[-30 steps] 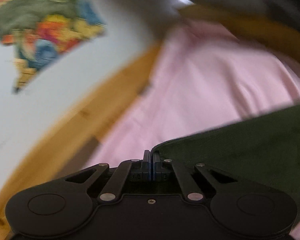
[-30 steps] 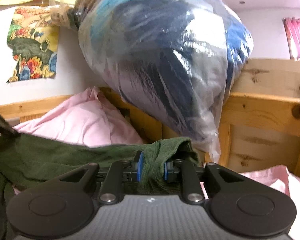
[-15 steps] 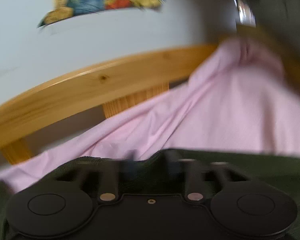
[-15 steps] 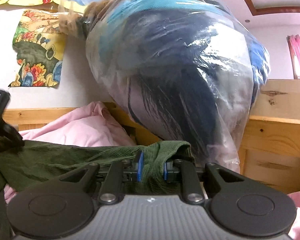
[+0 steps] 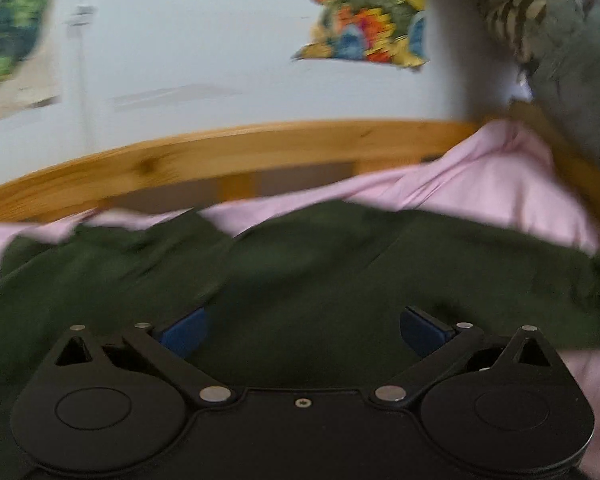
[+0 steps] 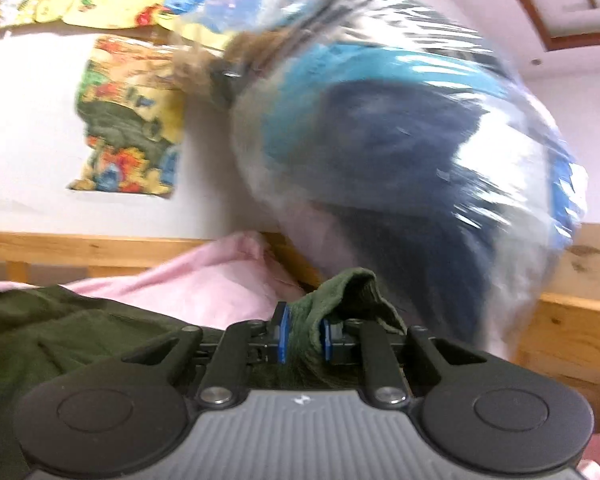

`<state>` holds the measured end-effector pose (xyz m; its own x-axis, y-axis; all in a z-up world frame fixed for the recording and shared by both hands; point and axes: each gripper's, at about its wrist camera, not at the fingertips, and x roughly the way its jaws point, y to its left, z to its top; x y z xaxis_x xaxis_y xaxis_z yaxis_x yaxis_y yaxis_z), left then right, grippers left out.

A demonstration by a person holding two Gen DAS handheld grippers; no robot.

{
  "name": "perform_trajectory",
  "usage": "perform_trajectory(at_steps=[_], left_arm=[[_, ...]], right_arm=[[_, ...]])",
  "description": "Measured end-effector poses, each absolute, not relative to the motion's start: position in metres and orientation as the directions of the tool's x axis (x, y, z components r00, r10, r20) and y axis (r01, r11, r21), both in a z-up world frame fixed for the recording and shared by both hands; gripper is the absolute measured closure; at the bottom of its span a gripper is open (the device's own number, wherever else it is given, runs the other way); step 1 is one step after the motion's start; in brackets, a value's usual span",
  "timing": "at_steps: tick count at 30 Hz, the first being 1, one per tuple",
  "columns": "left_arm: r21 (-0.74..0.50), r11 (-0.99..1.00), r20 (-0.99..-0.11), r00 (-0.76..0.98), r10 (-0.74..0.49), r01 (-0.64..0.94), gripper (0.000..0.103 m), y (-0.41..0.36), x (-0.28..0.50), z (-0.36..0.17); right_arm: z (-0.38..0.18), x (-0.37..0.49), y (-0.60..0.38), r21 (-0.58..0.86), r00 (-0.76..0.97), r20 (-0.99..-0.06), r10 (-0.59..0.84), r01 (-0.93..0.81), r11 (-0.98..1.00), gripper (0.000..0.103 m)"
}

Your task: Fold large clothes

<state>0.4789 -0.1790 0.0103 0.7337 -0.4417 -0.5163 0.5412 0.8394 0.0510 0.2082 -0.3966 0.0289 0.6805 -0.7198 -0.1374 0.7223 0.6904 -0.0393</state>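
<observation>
A dark green garment [image 5: 300, 264] lies spread over a pink sheet [image 5: 480, 184] on a bed. My left gripper [image 5: 304, 320] hovers just above the cloth; its jaws are opening and stand wide apart, with nothing pinched between the blue pads. In the right wrist view the same green garment [image 6: 60, 328] trails off to the left. My right gripper [image 6: 303, 332] is shut on a bunched edge of it, the jaws still closing, and a fold of cloth sticks up above the pads.
A wooden bed rail [image 5: 180, 160] runs behind the sheet, under a white wall with colourful posters [image 6: 128, 120]. A big clear plastic bag [image 6: 400, 140] stuffed with blue and dark clothes hangs close ahead of the right gripper. Wooden boards [image 6: 572, 328] stand at the right.
The left gripper let go of the green cloth's edge, opened wide and swung sideways while rolling level. The right gripper rose a little, keeping its hold; the plastic bag looms larger.
</observation>
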Motion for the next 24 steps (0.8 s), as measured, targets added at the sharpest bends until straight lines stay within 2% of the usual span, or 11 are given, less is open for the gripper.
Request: perform_trajectory(at_steps=[3, 8, 13, 19, 24], left_arm=[[0.046, 0.874, -0.531, 0.753, -0.390, 0.484, 0.001, -0.131, 0.458, 0.002], [-0.043, 0.918, -0.548, 0.759, -0.352, 0.395, 0.001, -0.062, 0.434, -0.002], [-0.079, 0.931, -0.546, 0.766, -0.340, 0.358, 0.001, -0.019, 0.412, 0.001], [-0.088, 0.937, -0.525, 0.784, -0.332, 0.339, 0.001, 0.020, 0.385, 0.005], [-0.067, 0.943, -0.547, 0.778, -0.309, 0.327, 0.001, 0.037, 0.368, 0.000]], right_arm=[[0.059, 0.220, -0.394, 0.008, 0.731, -0.140, -0.667, 0.675, 0.738, 0.094], [0.118, 0.253, -0.372, -0.001, 0.830, -0.065, -0.554, 0.555, 0.832, 0.096], [0.159, 0.302, -0.317, -0.023, 0.952, -0.024, -0.304, 0.304, 0.952, 0.096], [0.168, 0.376, -0.223, -0.078, 0.996, -0.066, 0.064, -0.069, 0.995, 0.097], [0.150, 0.432, -0.156, -0.019, 0.939, -0.199, 0.280, -0.289, 0.957, 0.097]])
